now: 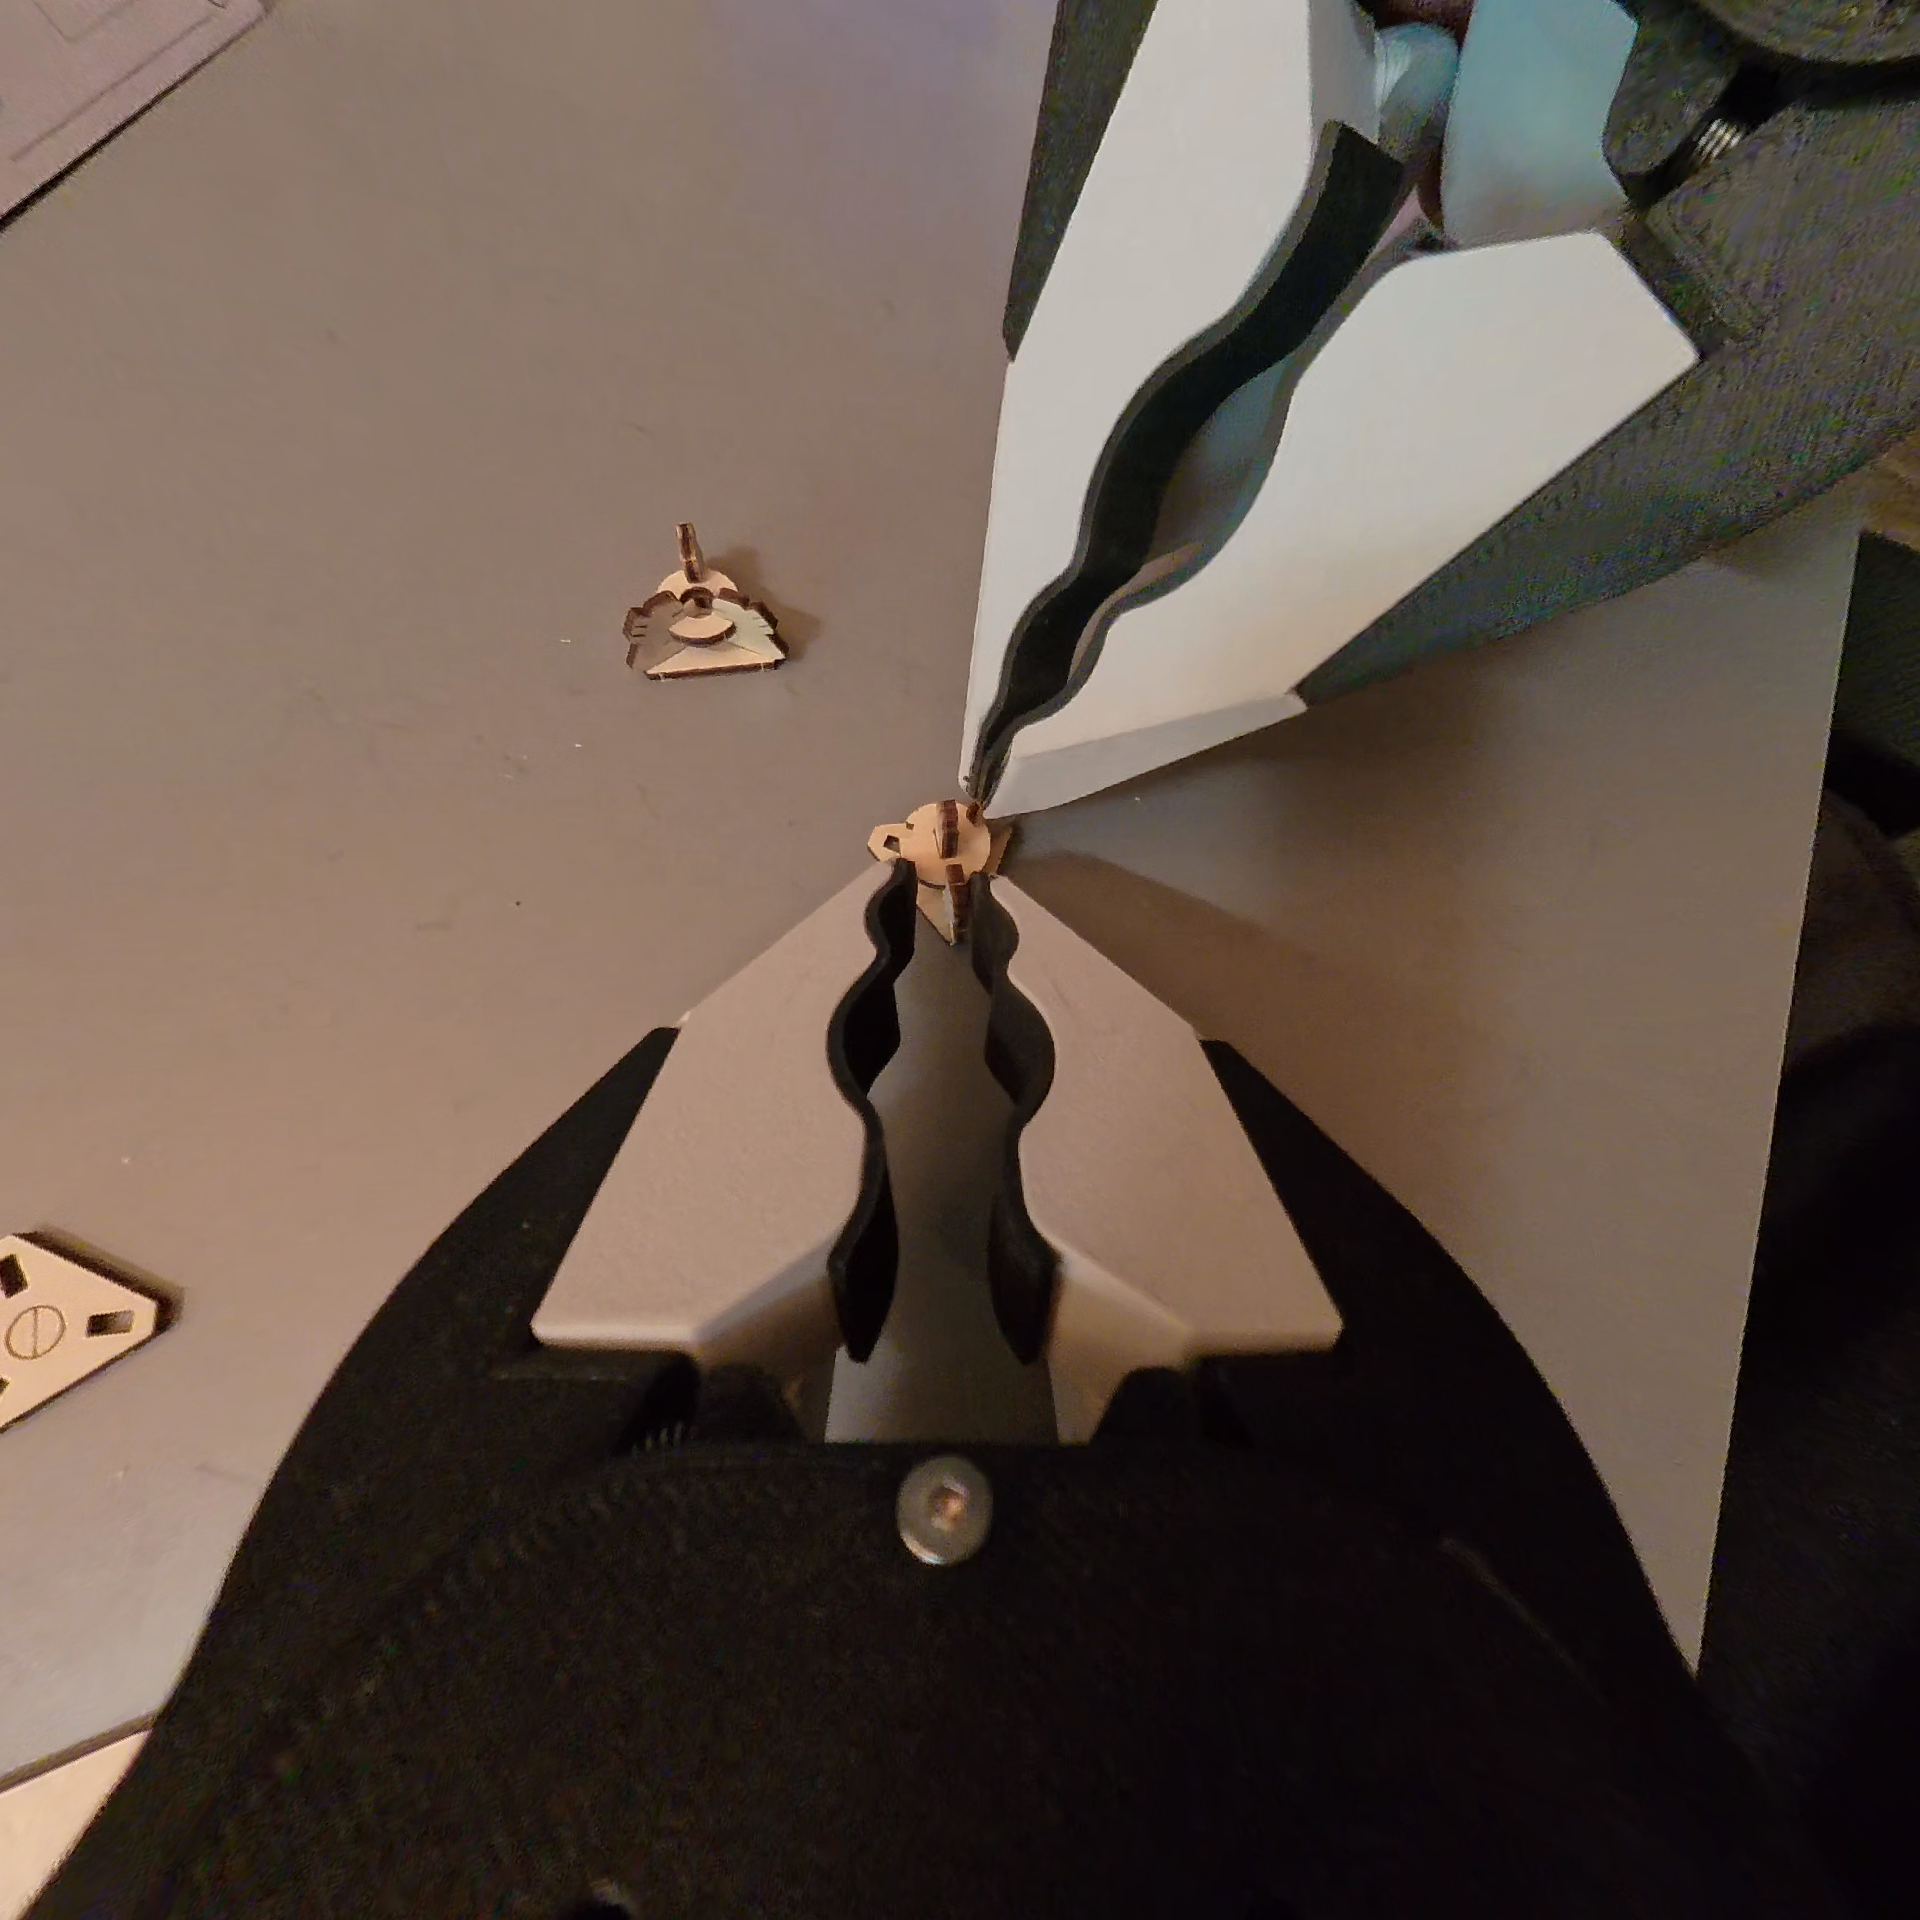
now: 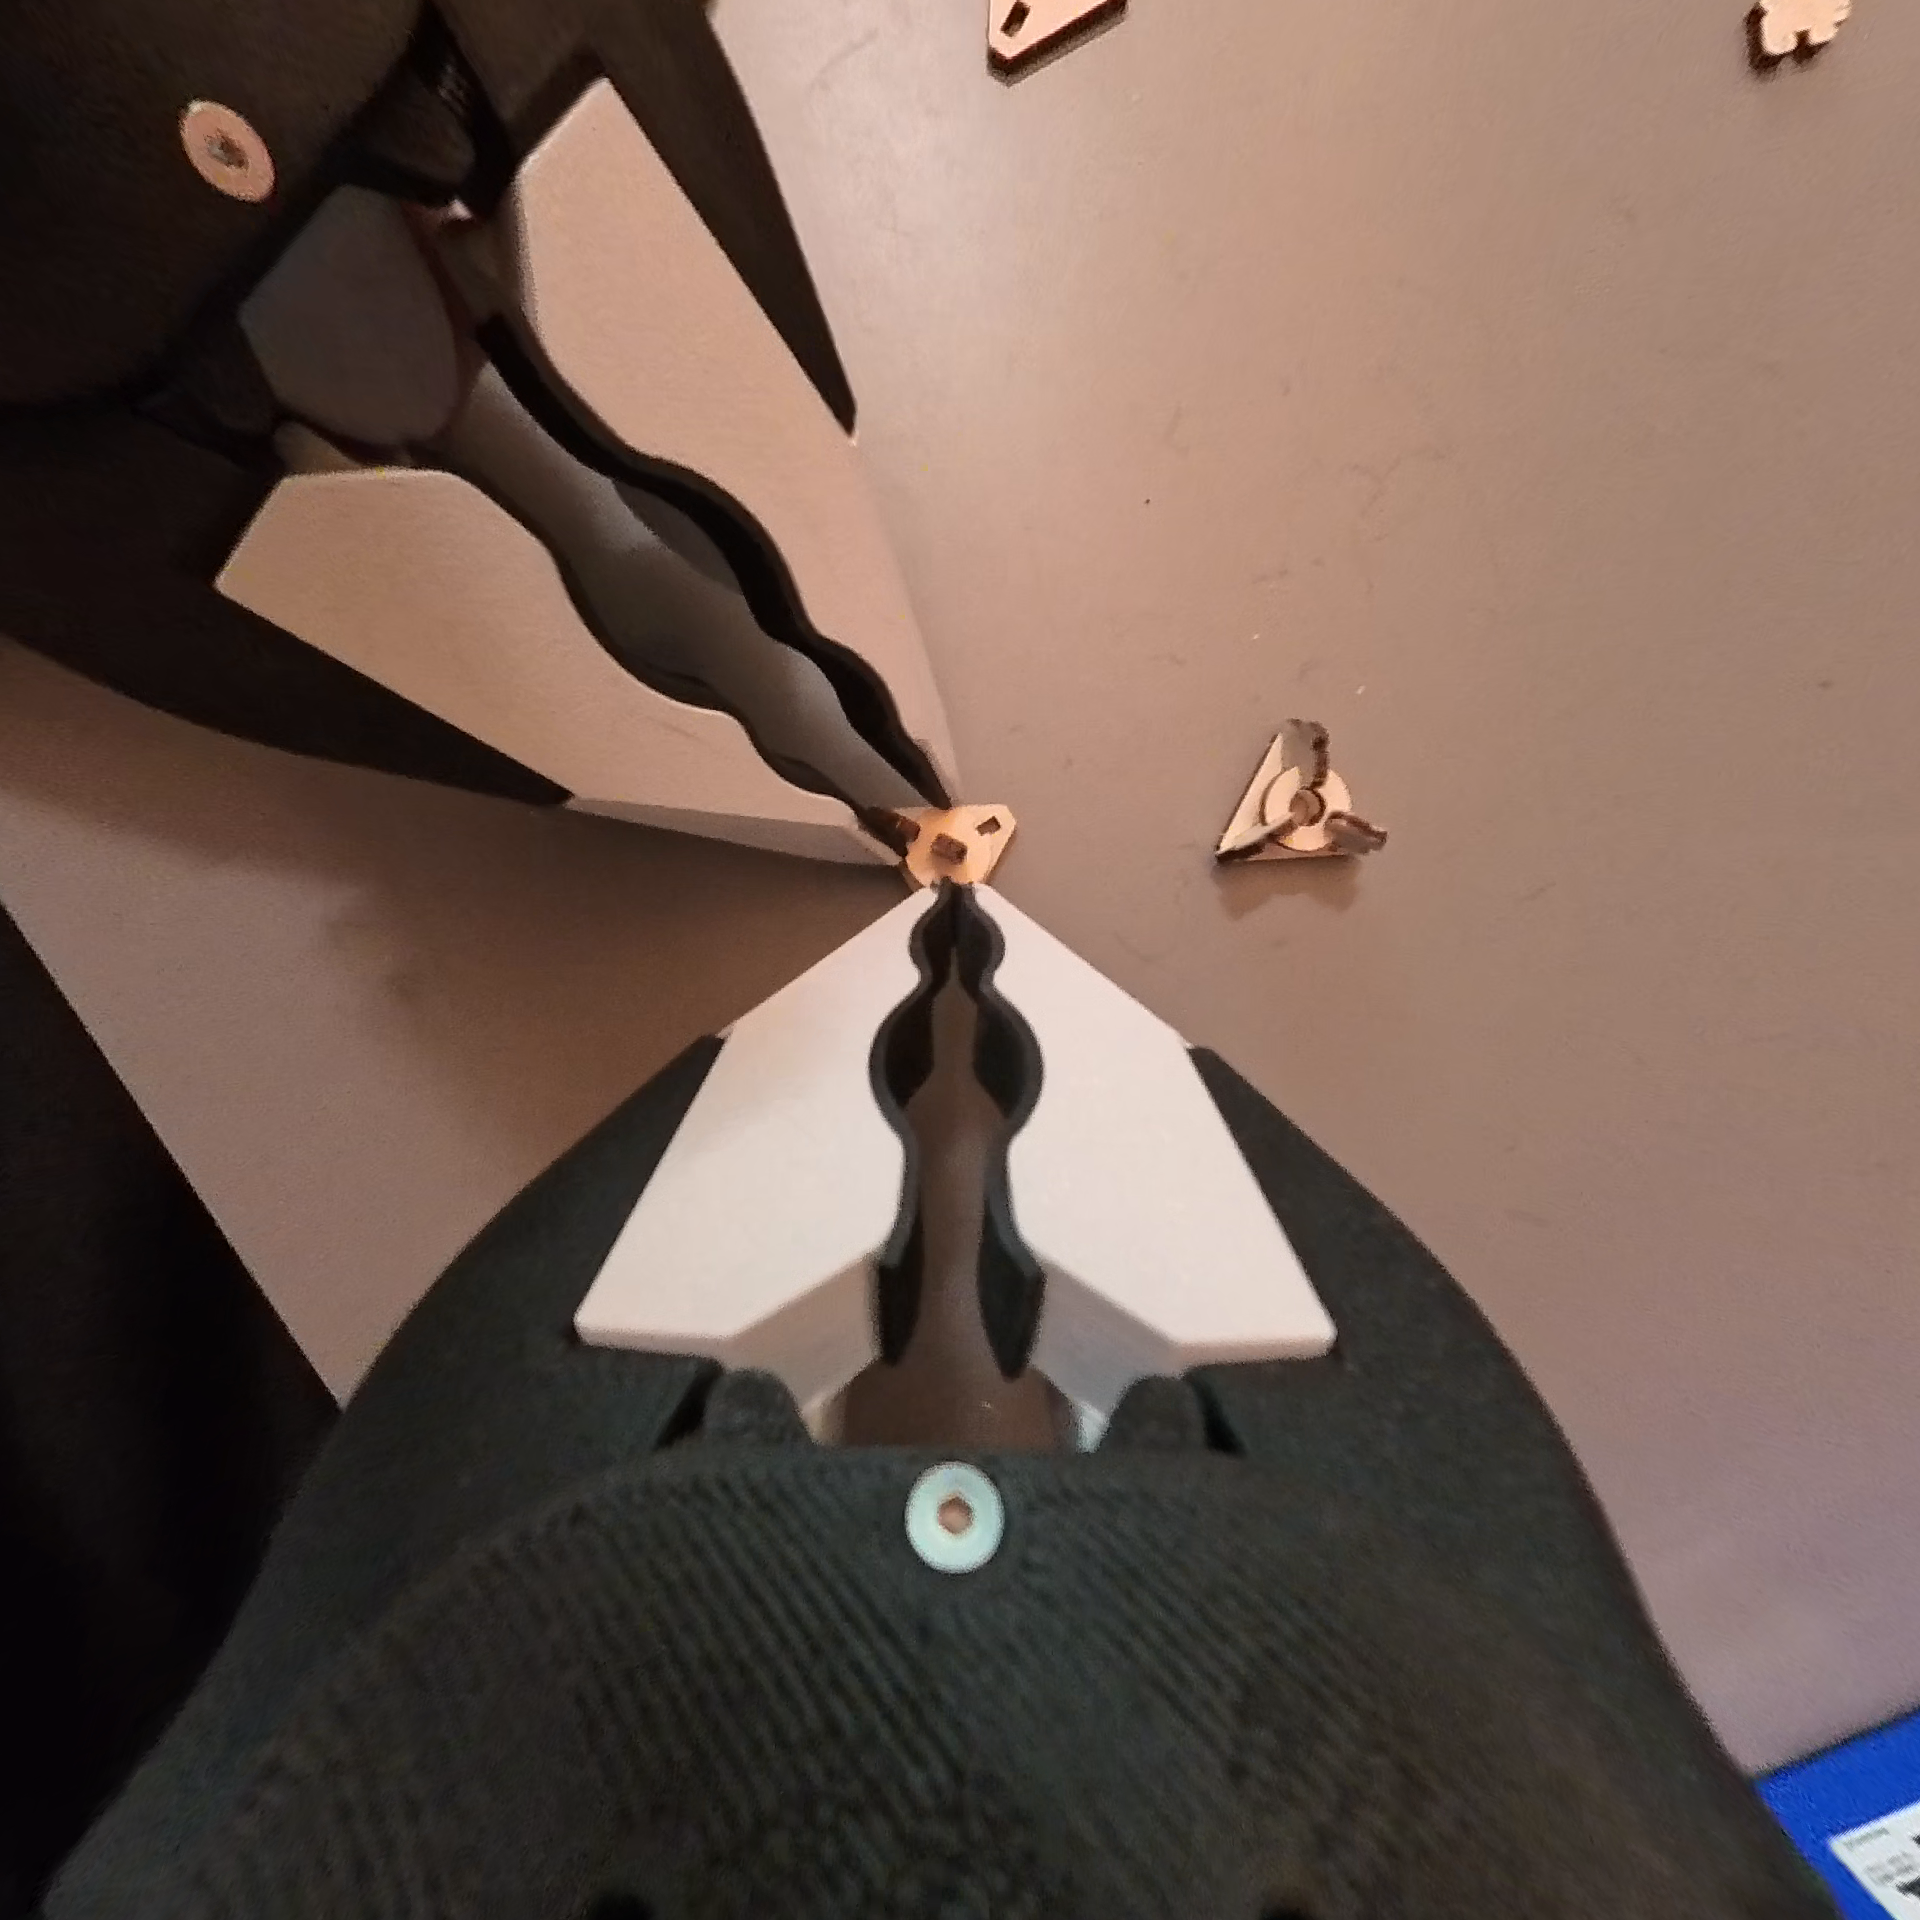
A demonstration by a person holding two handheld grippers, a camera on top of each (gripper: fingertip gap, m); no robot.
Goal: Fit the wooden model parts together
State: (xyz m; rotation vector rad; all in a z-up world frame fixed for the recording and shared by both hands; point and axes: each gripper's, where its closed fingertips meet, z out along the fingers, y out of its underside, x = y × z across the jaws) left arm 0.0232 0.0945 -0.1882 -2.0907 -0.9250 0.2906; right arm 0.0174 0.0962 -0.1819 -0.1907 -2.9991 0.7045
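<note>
A small light wooden assembly, a round plate with dark-edged tabs slotted through it, is held above the grey table between both grippers. My left gripper is shut on its near end; a tab and a pointed part sit between the black pads. My right gripper comes in from the upper right and pinches a small tab on the far edge. In the right wrist view the assembly sits at the tip of my shut right gripper, and the left gripper grips it from the upper left.
A second triangular wooden assembly lies on the table to the left; it also shows in the right wrist view. A flat wooden plate with slots lies at the left edge. More wooden pieces lie farther off. A blue object is at the bottom right. My two grippers' fingertips are within a few centimetres of each other.
</note>
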